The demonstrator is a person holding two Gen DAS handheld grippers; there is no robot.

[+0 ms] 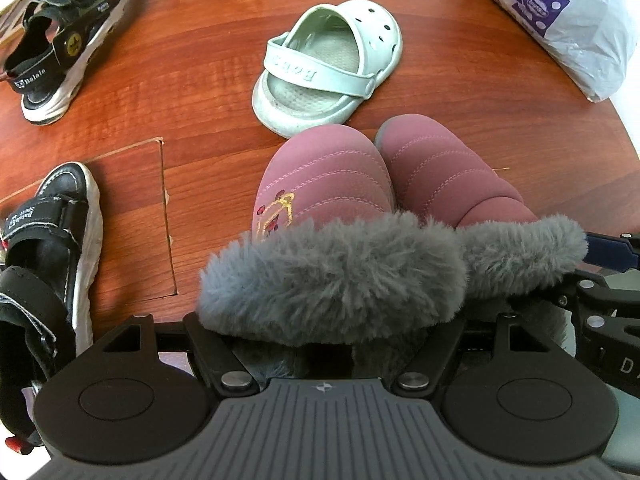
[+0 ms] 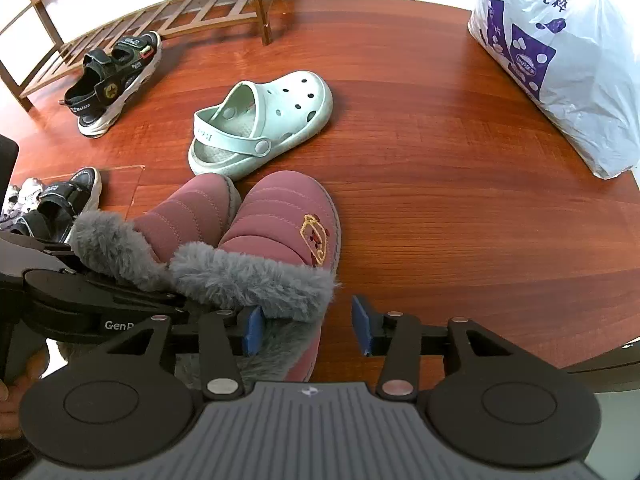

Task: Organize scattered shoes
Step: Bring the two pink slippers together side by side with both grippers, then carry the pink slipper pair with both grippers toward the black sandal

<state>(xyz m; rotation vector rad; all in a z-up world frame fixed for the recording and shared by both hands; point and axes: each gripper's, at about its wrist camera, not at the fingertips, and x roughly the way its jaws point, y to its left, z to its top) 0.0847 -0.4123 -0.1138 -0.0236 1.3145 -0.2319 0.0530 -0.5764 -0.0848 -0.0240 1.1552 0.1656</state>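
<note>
Left gripper (image 1: 320, 344) fingers buried in the fur cuff of the left pink boot (image 1: 324, 184); can't tell their spacing. Right gripper (image 2: 308, 328) spread wide over the heel of the right pink boot (image 2: 280, 220), blue pads (image 2: 253, 330) not pinching. Boots side by side, touching. Just beyond them: mint clog (image 2: 264, 120). Farther, black sandal (image 2: 116, 80) by wooden rack (image 2: 120, 12). White bag (image 2: 560, 60) far right of boots.
</note>
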